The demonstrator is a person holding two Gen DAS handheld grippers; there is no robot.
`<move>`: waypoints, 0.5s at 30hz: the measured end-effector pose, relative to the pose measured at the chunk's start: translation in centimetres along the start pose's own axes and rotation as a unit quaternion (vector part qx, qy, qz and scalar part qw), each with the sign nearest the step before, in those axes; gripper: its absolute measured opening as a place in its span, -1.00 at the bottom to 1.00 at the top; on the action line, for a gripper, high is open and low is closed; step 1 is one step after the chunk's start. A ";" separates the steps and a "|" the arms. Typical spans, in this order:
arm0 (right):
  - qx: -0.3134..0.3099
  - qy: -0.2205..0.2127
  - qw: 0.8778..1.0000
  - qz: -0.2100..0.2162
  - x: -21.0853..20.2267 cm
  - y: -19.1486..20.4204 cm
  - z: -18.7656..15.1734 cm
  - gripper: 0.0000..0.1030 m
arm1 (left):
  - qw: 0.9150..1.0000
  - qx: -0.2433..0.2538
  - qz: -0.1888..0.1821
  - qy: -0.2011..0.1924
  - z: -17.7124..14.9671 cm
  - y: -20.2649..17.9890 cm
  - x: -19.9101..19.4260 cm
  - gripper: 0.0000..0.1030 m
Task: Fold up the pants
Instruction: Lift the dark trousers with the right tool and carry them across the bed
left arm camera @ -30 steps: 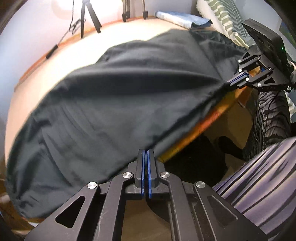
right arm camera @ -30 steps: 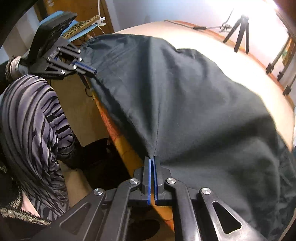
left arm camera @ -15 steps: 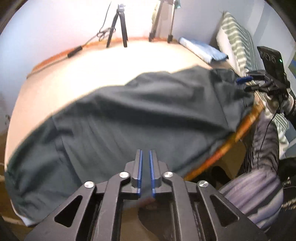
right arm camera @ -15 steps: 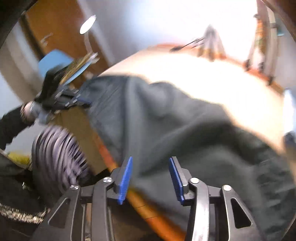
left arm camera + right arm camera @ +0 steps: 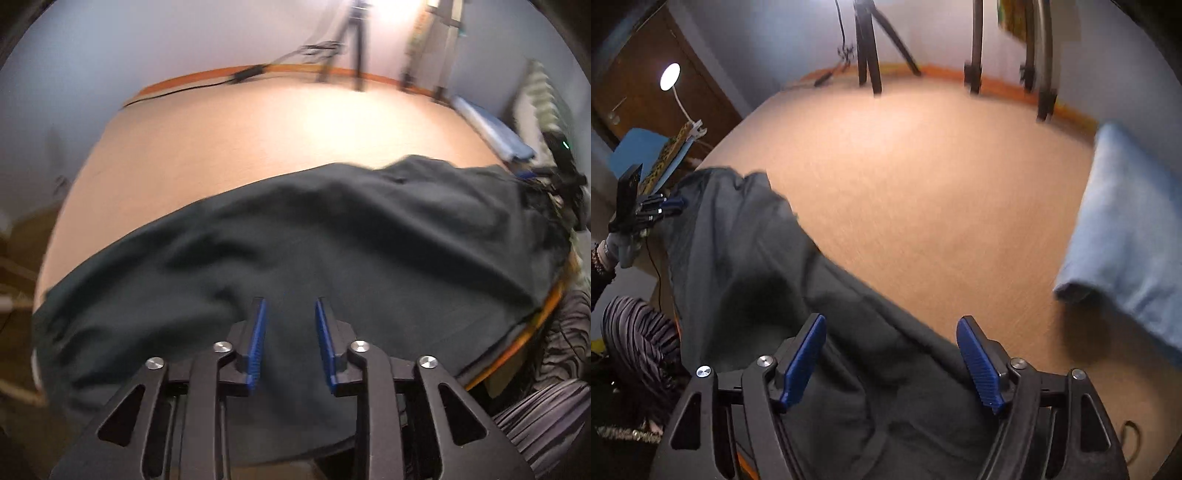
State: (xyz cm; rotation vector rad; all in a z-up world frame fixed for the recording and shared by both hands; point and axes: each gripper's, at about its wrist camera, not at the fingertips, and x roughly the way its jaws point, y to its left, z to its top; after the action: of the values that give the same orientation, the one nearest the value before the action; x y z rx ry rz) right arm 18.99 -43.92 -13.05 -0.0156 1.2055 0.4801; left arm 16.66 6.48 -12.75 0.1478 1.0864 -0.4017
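Since the earlier frames, where both my grippers were pinched shut on the near hem of the pants [image 5: 295,258], I have let go and the cloth has dropped flat onto the table [image 5: 258,147]. My left gripper [image 5: 290,341] has just been opening and now stands partly spread, nothing pressed between its pads; my right gripper [image 5: 892,360] has just been opening too and stands wide, the fabric lying under it but not gripped. The pants lie in a long dark band along the near edge of the table, one fold laid by my reckoning, still rumpled, with at least 1 more fold across the length left to do. The near hem runs close to the table's orange rim [image 5: 546,306], so I have little margin there. Beyond the cloth the tabletop is bare up to the tripods [image 5: 871,44], though a blue folded cloth [image 5: 1126,229] sits near my right.
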 end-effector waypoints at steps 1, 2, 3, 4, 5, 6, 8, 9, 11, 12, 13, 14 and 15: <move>0.000 0.006 1.000 0.004 0.6 -0.1 -0.3 0.39 | 1.000 -0.013 0.008 -0.002 -0.5 0.8 -0.3 -0.39; -0.002 0.010 1.000 0.009 1.0 -0.1 -0.6 0.28 | 0.999 -0.036 0.020 -0.005 -1.3 2.1 -0.6 -0.39; -0.003 0.013 1.000 0.017 1.3 0.1 -1.2 -0.06 | 0.998 -0.049 0.026 -0.009 -1.7 2.9 -0.8 -0.38; -0.006 0.017 1.000 0.020 1.8 0.4 -1.5 -0.36 | 0.997 -0.069 0.035 -0.014 -2.5 4.1 -1.0 -0.38; -0.016 0.013 1.000 0.005 1.8 1.0 -1.8 -0.45 | 0.995 -0.089 0.041 -0.016 -3.3 5.1 -1.2 -0.38; -0.024 0.010 1.000 -0.009 1.6 1.6 -2.1 -0.73 | 0.994 -0.103 0.046 -0.016 -4.2 5.9 -1.3 -0.38; -0.025 0.002 0.999 -0.031 1.3 2.4 -2.4 -0.92 | 0.992 -0.106 0.070 -0.010 -5.5 6.7 -1.2 -0.38; -0.025 -0.004 0.999 -0.048 0.8 2.8 -2.5 -0.96 | 0.990 -0.111 0.082 -0.004 -6.3 7.3 -1.0 -0.38; -0.009 -0.032 0.996 -0.088 -0.8 2.8 -2.8 -0.98 | 0.987 -0.125 0.097 0.003 -7.5 8.3 -0.8 -0.37; 0.004 -0.038 0.993 -0.108 -1.2 2.6 -2.9 -0.98 | 0.986 -0.136 0.097 -0.004 -8.0 8.9 -1.0 -0.32; 0.023 -0.042 0.991 -0.126 -1.4 2.1 -2.9 -0.98 | 0.985 -0.141 0.100 -0.005 -8.1 9.1 -1.0 -0.29; 0.035 -0.035 0.991 -0.126 -1.3 1.7 -2.8 -0.97 | 0.984 -0.144 0.108 -0.005 -8.2 9.4 -1.1 -0.28; 0.035 -0.028 0.990 -0.132 -0.9 1.9 -2.8 -0.95 | 0.983 -0.142 0.117 -0.003 -8.3 9.5 -1.2 -0.28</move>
State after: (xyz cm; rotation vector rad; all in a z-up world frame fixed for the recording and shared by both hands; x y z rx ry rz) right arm 15.56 -43.31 -12.81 -0.0996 1.1443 0.2059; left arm 13.01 18.08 -16.25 0.0192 1.0941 -0.0333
